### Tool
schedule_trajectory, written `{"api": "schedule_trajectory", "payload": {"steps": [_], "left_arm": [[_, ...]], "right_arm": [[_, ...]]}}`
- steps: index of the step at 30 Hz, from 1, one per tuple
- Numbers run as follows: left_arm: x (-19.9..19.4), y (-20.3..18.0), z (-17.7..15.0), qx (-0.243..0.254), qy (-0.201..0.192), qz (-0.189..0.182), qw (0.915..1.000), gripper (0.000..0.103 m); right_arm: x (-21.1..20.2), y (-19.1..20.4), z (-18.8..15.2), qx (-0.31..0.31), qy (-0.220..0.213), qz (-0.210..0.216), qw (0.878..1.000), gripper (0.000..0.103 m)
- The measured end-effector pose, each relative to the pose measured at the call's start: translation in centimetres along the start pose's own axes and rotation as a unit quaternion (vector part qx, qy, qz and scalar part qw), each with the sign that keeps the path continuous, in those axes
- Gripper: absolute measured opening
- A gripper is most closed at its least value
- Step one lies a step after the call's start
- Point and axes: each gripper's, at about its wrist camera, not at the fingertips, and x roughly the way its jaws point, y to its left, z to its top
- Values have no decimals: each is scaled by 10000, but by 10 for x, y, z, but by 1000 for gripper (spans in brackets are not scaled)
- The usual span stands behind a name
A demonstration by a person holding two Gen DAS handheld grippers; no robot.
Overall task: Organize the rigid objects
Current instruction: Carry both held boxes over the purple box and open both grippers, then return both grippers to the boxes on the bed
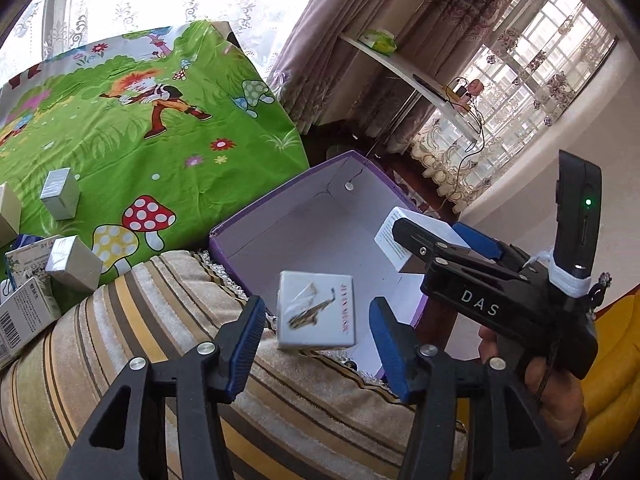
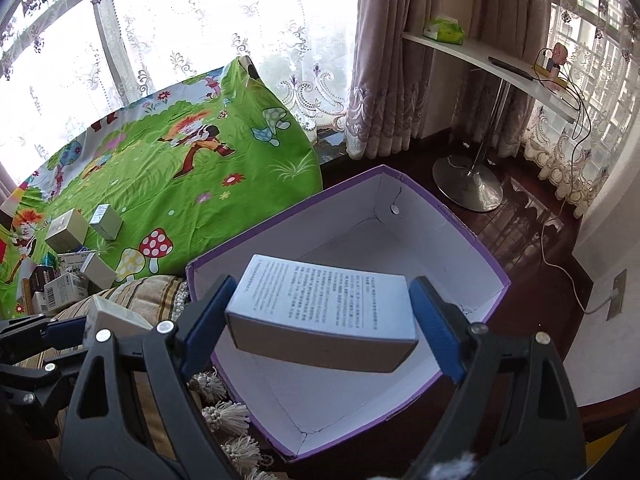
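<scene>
1. Green cartoon-print cloth (image 2: 172,176) carries leftover small cartons (image 2: 66,292); surface under it hidden.
2. Purple open cardboard box with white inside (image 2: 472,236), empty, tilted on striped cushion (image 1: 120,320).
3. White printed-text carton (image 2: 320,308) over the box, between right claw (image 2: 320,324) pads; contact looks loose, likely light, stiff; grip long sides.
4. Small white square carton with saxophone print (image 1: 316,312) at box's near rim, left claw (image 1: 316,344) half-open, pads clear of it.

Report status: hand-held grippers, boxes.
Left hand-held gripper open, small white box loose between pads. Right hand-held gripper shut on printed white box over purple box. Nothing blocking.
</scene>
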Motion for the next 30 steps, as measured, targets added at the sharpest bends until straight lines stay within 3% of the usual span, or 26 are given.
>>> {"api": "schedule_trajectory", "payload": {"steps": [2, 10, 15, 22, 30], "left_arm": [[-3, -3, 0, 76, -60, 16, 10000, 69], [-21, 5, 1, 25, -431, 305, 9986, 73], [-34, 16, -2, -96, -813, 616, 9947, 73], [-56, 44, -12, -349, -901, 706, 9928, 73], [-90, 85, -33, -682, -1133, 908, 9870, 73]], "right_arm": [[0, 0, 0, -12, -8, -33, 10000, 90], [-9, 4, 4, -50, -273, -133, 9995, 95], [-13, 10, 5, -85, -364, 94, 9993, 96], [-19, 27, 4, -200, -398, 566, 9974, 96], [-19, 53, 4, -431, -273, 728, 9960, 96]]}}
